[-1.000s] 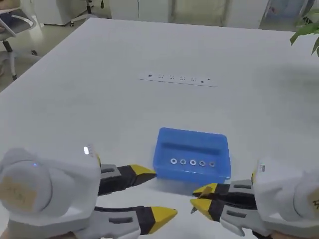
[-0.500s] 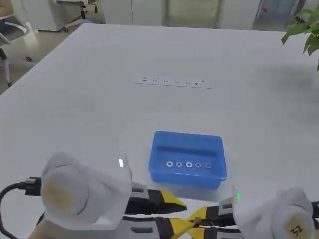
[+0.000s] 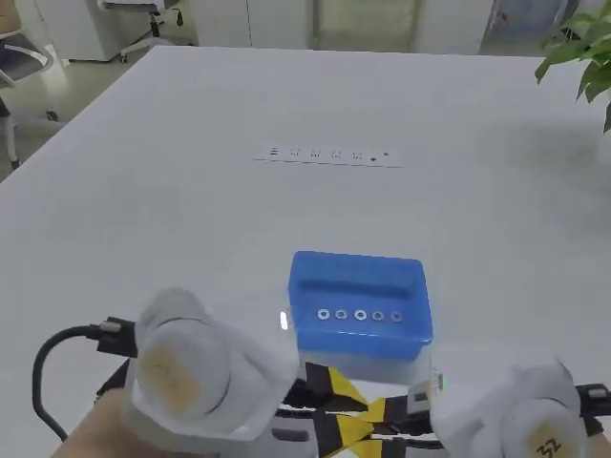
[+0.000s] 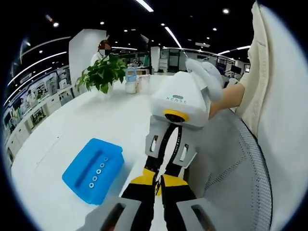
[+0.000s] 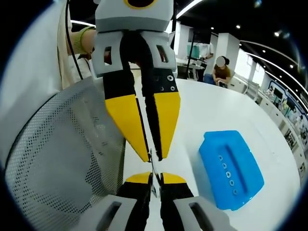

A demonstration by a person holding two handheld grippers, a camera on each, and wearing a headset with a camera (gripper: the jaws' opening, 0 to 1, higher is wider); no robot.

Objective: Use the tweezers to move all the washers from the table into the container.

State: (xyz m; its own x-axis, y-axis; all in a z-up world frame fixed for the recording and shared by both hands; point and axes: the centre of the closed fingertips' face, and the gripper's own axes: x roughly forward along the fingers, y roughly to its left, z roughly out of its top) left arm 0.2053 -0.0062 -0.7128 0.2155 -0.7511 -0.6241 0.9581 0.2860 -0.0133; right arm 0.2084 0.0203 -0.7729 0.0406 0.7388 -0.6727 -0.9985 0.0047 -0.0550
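While washers (image 3: 360,315) fill container (image 3: 358,265), grippers (image 3: 355,420) meet.

A socket strip (image 3: 329,156) lies well apart from a leafy plant (image 3: 580,55).

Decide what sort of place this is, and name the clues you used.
Probably an open-plan office or lab hall: a big white table with a built-in socket strip, a wheeled office chair beside it, a potted plant, and long ceiling light strips overhead.
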